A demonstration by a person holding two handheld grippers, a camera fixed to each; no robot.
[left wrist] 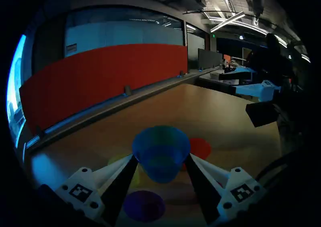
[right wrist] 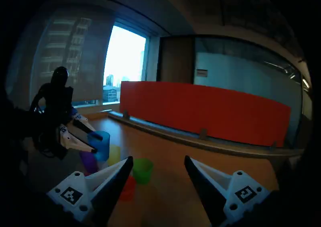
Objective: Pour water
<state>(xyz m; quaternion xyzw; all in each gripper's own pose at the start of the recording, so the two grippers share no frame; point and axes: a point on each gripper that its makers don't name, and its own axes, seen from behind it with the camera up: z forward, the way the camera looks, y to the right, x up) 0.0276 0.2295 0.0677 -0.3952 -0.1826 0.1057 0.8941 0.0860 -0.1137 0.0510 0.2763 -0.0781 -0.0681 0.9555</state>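
Left tongs (left wrist: 160, 158) pinch the blue cup (left wrist: 161, 146) on both sides, holding it up off the desk (left wrist: 208, 110), with a purple cup (left wrist: 143, 205) below. Right tongs (right wrist: 158, 158) stand spread and empty, with a green cup (right wrist: 142, 170) just beyond them.

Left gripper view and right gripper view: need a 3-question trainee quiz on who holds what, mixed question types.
1. True or false: the left gripper is shut on a cup.
2. The right gripper holds: A) a green cup, B) a red cup, C) nothing; its fingers stand open.
3. Fill in: the cup in the left gripper is ___ in colour.

Key: 1 true; 2 C; 3 blue.
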